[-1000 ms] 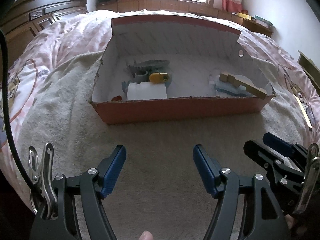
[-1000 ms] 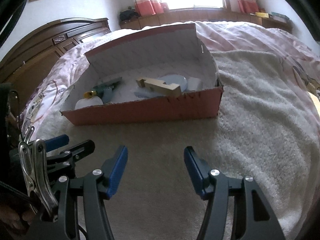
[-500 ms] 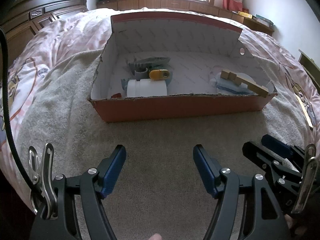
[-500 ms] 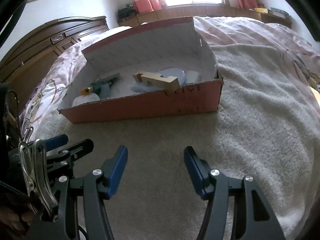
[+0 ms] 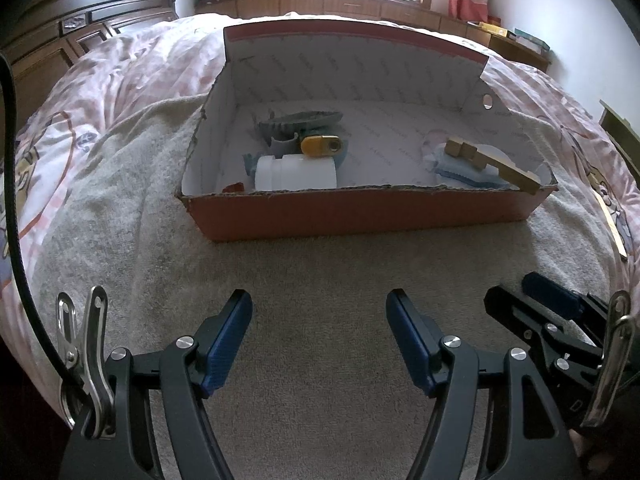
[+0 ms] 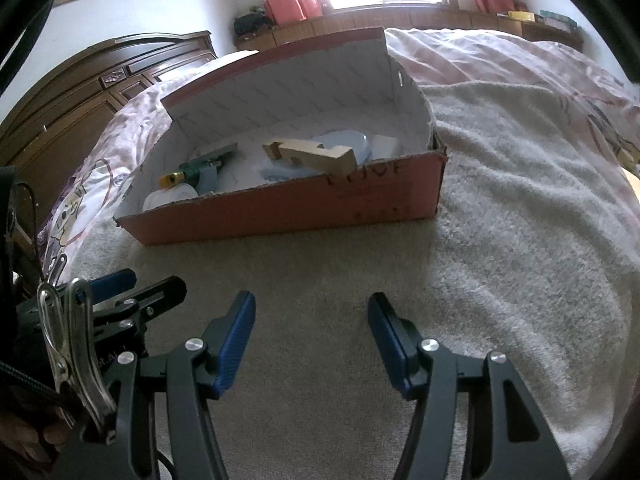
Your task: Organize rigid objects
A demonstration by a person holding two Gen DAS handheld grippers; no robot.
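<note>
An orange cardboard box with a white inside sits on a beige towel on the bed. It holds a white bottle lying on its side, a yellow tag, a grey-green toothed piece, a wooden block piece and a blue brush. My left gripper hovers over the towel in front of the box, open and empty. My right gripper is beside it, also open with nothing between its fingers. The right wrist view shows the box and the wooden piece from the right.
The beige towel spreads around the box over a pink patterned bedspread. A dark wooden headboard stands at the left. A window sill with small items runs along the far wall.
</note>
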